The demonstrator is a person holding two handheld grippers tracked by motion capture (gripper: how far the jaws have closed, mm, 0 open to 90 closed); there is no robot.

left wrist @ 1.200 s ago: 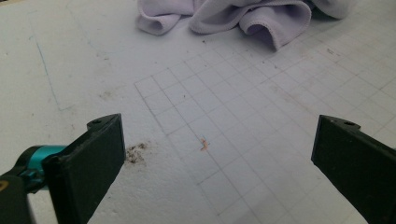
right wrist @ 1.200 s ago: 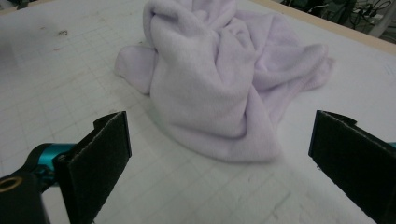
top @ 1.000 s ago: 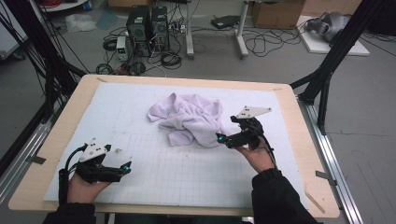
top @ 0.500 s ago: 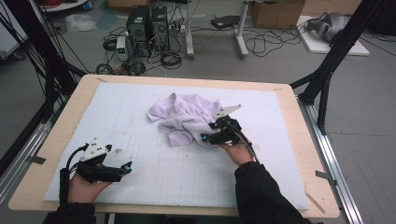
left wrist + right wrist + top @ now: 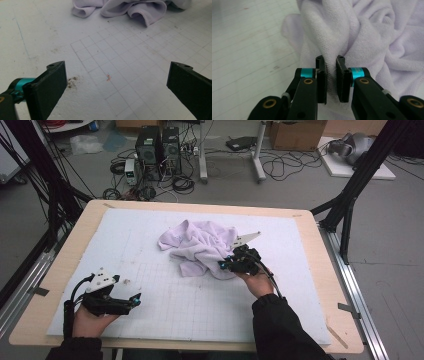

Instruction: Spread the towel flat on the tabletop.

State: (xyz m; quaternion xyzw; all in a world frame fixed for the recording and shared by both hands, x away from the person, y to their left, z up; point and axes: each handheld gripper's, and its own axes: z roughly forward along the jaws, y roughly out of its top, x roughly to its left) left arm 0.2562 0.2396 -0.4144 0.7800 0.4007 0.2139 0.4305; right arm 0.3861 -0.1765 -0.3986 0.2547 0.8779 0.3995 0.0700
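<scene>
Towel (image 5: 367, 37) fold between right gripper (image 5: 331, 62) pads

The fold of the lilac towel (image 5: 352, 37) caught between the right tongs (image 5: 331, 65) is hidden by the pads. In the left gripper view the towel's far part is cut off at the top edge. The person's forearms are cropped below.

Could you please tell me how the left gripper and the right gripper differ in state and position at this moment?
The left gripper stands wide open with nothing between its jaws, while the right gripper has just been closing and pinches a fold of the towel. The left gripper hovers over bare mat, apart from the towel; the right one is at the towel's edge. Both have black jaws with teal fittings and are hand-held.
</scene>
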